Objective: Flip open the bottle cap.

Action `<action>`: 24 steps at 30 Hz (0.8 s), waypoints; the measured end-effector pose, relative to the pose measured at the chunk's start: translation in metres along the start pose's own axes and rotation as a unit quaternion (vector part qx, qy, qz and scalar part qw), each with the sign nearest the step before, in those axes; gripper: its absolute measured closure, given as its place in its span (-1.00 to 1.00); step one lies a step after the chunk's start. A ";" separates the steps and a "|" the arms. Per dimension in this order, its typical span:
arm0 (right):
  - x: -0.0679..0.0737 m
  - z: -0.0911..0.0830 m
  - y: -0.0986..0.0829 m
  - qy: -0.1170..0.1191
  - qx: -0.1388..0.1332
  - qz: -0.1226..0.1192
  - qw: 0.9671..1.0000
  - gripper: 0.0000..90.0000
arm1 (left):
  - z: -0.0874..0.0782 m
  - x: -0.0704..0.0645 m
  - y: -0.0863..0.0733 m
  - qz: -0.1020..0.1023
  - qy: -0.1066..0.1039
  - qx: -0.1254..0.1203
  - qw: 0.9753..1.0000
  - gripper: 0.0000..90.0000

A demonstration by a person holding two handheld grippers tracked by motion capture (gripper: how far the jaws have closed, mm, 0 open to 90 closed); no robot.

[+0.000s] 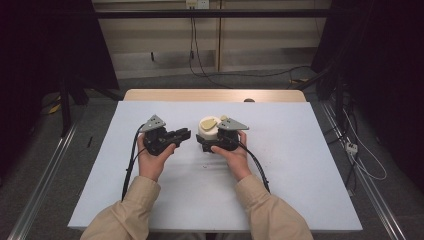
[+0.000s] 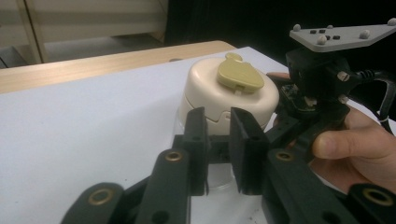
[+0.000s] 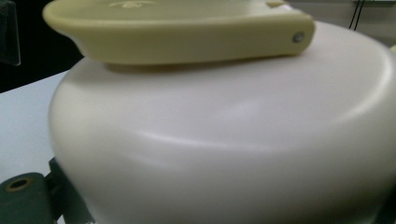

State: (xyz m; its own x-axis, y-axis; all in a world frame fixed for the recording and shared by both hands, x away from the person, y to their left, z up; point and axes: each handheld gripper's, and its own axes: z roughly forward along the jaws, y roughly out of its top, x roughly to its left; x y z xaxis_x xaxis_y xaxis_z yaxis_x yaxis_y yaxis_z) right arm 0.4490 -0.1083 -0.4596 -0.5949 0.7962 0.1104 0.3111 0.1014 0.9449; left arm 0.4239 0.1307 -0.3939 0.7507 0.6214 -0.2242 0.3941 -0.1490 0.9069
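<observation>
- Between the jaws of the right gripper (image 1: 214, 143) the cream container (image 1: 209, 131) is held near its base; the jaws appear clamped on its lower body, though in the right gripper view the contact itself is hidden behind the cream wall (image 3: 224, 154).
- On top of the container a yellow-green flip lid (image 2: 239, 74) is seen lying flat, apparently closed, with its hinge tab (image 2: 232, 57) at the far edge.
- Just to the left of the container the left gripper (image 1: 182, 133) is held with its jaws slightly apart and nothing between them; the pads (image 2: 244, 148) are pointed at the container's side, below the lid and short of contact.
- Under the container the white table cover (image 1: 280, 190) is seen; the container stands near its middle, upright.
- Step judged in hand: the container is steadied by the right gripper while the left is brought in.
- Next move judged: the left jaws would need to be raised to the lid's edge and closed on it, with the right grip kept firm so the container is not tipped.
</observation>
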 end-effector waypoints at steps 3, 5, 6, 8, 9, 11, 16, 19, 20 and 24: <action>0.000 0.000 0.000 0.000 0.000 0.000 1.000 -0.86 | 0.003 0.000 0.002 0.001 0.001 0.005 1.000 0.80; 0.000 0.000 0.000 0.000 0.000 0.000 1.000 -0.86 | 0.005 0.000 0.004 -0.001 -0.001 0.008 1.000 0.87; 0.000 0.000 0.000 0.000 0.000 0.000 1.000 -0.86 | 0.006 0.000 0.005 -0.001 -0.003 0.010 1.000 0.89; 0.000 0.000 0.000 0.000 0.000 0.000 1.000 -0.86 | 0.009 -0.001 0.005 0.001 -0.006 0.015 1.000 0.94; 0.000 0.000 0.000 0.000 0.000 0.000 1.000 -0.86 | 0.010 -0.001 0.005 0.000 -0.008 0.015 1.000 0.94; 0.000 0.000 0.000 0.000 0.000 0.000 1.000 -0.86 | 0.012 -0.001 0.005 -0.003 -0.009 0.018 1.000 0.98; 0.000 0.000 0.000 0.000 0.001 -0.001 1.000 -0.86 | 0.017 -0.001 0.006 -0.001 -0.013 0.020 1.000 1.00; 0.000 0.000 0.000 0.000 0.002 0.000 1.000 -0.86 | 0.020 -0.003 0.007 -0.001 -0.013 0.026 1.000 1.00; 0.000 0.000 0.000 0.000 0.002 0.000 1.000 -0.86 | 0.021 -0.003 0.008 -0.002 -0.013 0.025 1.000 1.00; 0.000 0.000 0.000 0.000 0.002 -0.001 1.000 -0.86 | 0.025 -0.006 0.011 0.001 -0.014 0.030 0.999 1.00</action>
State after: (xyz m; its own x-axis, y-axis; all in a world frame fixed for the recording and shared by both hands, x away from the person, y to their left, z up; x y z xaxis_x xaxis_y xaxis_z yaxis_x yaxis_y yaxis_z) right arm 0.4493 -0.1083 -0.4592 -0.5952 0.7961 0.1093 0.3136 0.1049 0.9437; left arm 0.4373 0.1063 -0.3911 0.7657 0.5992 -0.2339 0.4232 -0.1954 0.8847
